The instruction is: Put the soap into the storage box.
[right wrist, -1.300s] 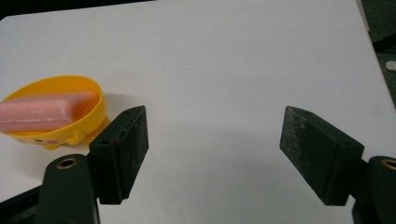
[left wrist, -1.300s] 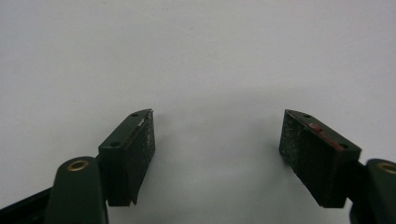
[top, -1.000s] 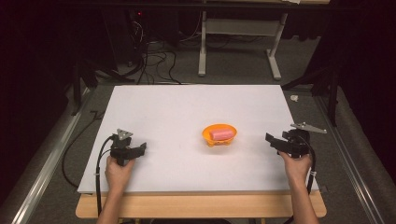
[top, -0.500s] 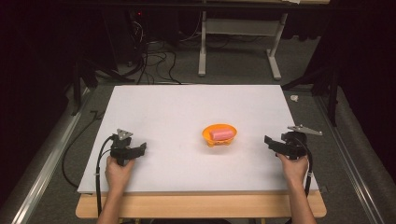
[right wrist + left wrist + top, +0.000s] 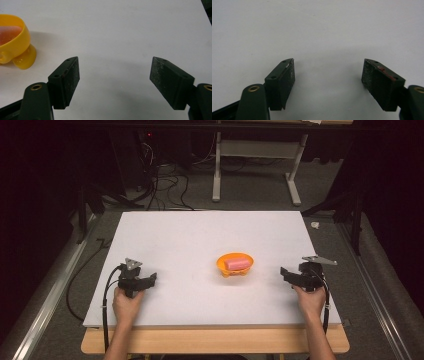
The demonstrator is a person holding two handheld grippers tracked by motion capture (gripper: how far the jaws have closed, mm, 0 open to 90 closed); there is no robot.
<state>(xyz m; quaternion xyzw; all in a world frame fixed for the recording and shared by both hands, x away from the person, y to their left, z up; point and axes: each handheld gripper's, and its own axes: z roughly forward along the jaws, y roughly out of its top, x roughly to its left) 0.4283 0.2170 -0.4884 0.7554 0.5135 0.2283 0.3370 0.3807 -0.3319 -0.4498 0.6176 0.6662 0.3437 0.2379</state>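
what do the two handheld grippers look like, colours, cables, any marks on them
Both are black. The left gripper carries a grey three-cornered plate and a black cable looping off the table edge; its right pad has a reddish smear. The right gripper has the same plate and cable. Brass-coloured rivets sit at the jaw bases. No sleeves show on the forearms.

An orange bowl (image 5: pixel 235 265) stands upright on short rounded feet, right of centre in the high view, on the white worktop (image 5: pixel 190 240). A pink block (image 5: pixel 237 263) lies flat inside it. In the right gripper view the bowl (image 5: pixel 15 42) sits at the left edge, the pink block (image 5: pixel 8 33) inside.
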